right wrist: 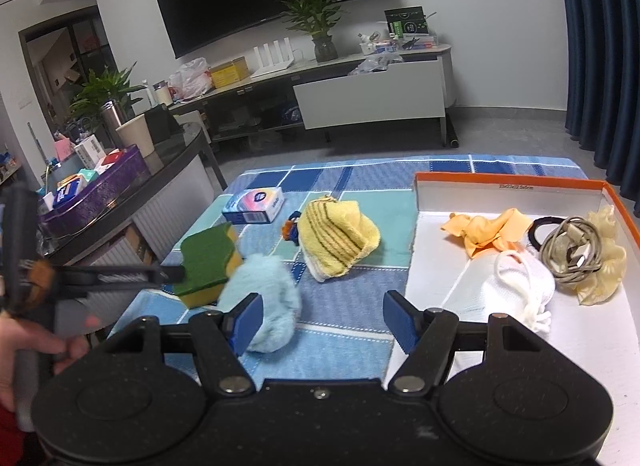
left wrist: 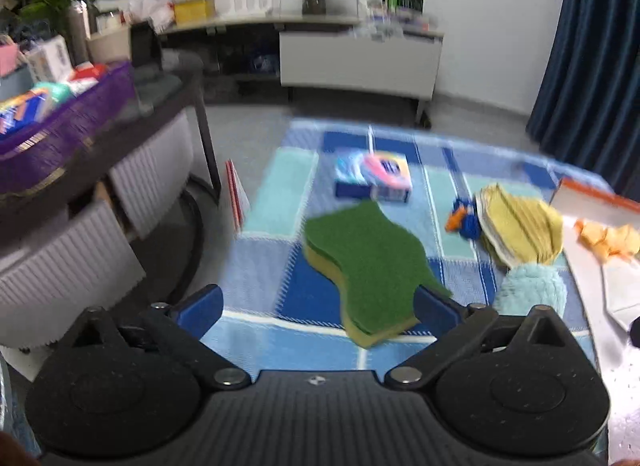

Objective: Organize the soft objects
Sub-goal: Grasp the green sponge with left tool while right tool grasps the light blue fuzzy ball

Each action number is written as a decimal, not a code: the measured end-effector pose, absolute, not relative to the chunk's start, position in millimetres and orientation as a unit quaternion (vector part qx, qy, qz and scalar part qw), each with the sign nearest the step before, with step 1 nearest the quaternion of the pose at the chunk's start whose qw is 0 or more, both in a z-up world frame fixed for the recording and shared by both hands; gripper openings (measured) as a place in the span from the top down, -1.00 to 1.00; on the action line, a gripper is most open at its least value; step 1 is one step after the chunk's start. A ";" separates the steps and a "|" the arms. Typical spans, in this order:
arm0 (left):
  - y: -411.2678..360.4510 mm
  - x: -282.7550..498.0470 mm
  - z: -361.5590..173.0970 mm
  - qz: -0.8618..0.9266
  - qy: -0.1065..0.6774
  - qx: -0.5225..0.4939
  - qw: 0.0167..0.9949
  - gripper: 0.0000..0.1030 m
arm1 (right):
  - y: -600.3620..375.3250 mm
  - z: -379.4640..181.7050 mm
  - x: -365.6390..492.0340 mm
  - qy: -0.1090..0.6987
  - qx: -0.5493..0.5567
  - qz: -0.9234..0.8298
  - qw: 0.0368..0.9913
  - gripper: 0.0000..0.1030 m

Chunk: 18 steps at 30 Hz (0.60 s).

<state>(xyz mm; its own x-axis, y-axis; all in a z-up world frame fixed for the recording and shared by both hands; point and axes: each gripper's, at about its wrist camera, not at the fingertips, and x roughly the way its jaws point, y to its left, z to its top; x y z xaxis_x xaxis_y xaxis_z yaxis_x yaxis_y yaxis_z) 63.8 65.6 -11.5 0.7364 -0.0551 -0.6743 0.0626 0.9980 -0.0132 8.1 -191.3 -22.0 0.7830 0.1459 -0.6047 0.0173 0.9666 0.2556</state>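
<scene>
Sponge (left wrist: pixel 370 266): wavy hourglass outline, coarse green scrub face on a yellow foam base. It lies on the blue checked woven cloth (left wrist: pixel 280 193), between the left gripper's (left wrist: pixel 320 308) blue pads. Jaws spread wide. Right-hand pad looks to be at the sponge's edge; contact unclear, picture is blurred. No grip visible.

Right gripper (right wrist: pixel 322 320): jaws apart, nothing between them, hovering over the cloth near the box edge. Ribbed blue pads.

Next to the sponge on its right: fluffy pale-blue ball (right wrist: pixel 266 302), long pile. Beyond it, crumpled yellow terry towel (right wrist: pixel 338 240) with dark stripes, and a small orange-and-blue item (right wrist: pixel 291 230) touching its left side, too small to identify. Flat printed carton (right wrist: pixel 253 205) further back.

Right side: shallow white cardboard box with orange rim (right wrist: pixel 508 179). Inside: crumpled orange cloth (right wrist: pixel 486 231), white mesh pouch with drawstring (right wrist: pixel 520 286), coiled grey cable (right wrist: pixel 570 254), frilly cream scrunchie (right wrist: pixel 608 270).

A hand (right wrist: pixel 24 342) holds the left gripper's handle.
</scene>
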 end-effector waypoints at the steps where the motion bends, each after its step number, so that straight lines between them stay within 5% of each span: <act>1: 70.0 62.0 -9.6 -0.036 0.357 -0.008 0.933 -1.00 | -189.4 -22.3 8.5 0.329 0.126 0.038 0.935 -0.55; 5: 82.0 64.8 -20.6 -0.061 0.366 -0.103 0.923 -1.00 | -171.8 -23.1 7.5 0.334 0.110 0.060 0.934 -0.55; 18: 28.9 99.0 -26.0 0.004 0.378 -0.072 0.923 -1.00 | -154.6 -28.8 14.9 0.348 0.086 0.072 0.931 -0.55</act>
<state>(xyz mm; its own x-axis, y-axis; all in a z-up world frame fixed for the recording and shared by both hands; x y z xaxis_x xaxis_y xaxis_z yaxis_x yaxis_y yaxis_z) 99.0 28.9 -26.0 0.7144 -0.0459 -0.6982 -0.0622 0.9897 -0.1287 14.9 -154.6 -28.8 0.7468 0.1944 -0.6360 -0.0744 0.9747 0.2105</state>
